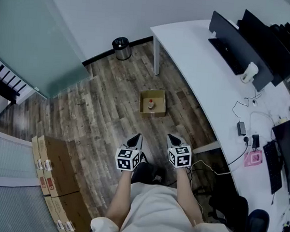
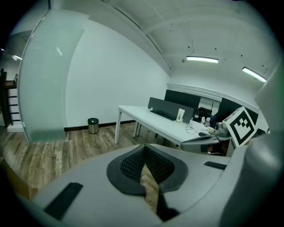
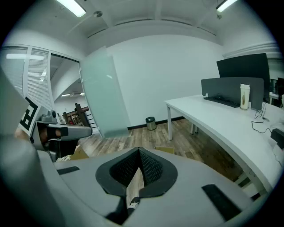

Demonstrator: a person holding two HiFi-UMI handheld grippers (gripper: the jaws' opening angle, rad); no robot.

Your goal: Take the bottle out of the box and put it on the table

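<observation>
In the head view a small open cardboard box (image 1: pixel 152 102) stands on the wooden floor ahead of the person. Inside it is a small upright bottle (image 1: pixel 150 105) with a reddish cap. Both grippers are held side by side in front of the body, well short of the box. My left gripper (image 1: pixel 136 137) (image 2: pixel 143 148) has its jaws together with nothing between them. My right gripper (image 1: pixel 173 138) (image 3: pixel 139 150) is likewise shut and empty. In the right gripper view an edge of the box (image 3: pixel 163 150) peeks over the jaws. The white table (image 1: pixel 199 57) runs along the right.
A black waste bin (image 1: pixel 121 48) stands by the far wall near a table leg. Stacked cardboard cartons (image 1: pixel 55 176) line the left. The table carries monitors (image 1: pixel 240 43), cables and a pink item (image 1: pixel 254 158). An office chair (image 1: pixel 251 221) sits at the lower right. A glass partition (image 1: pixel 36 34) is at the left.
</observation>
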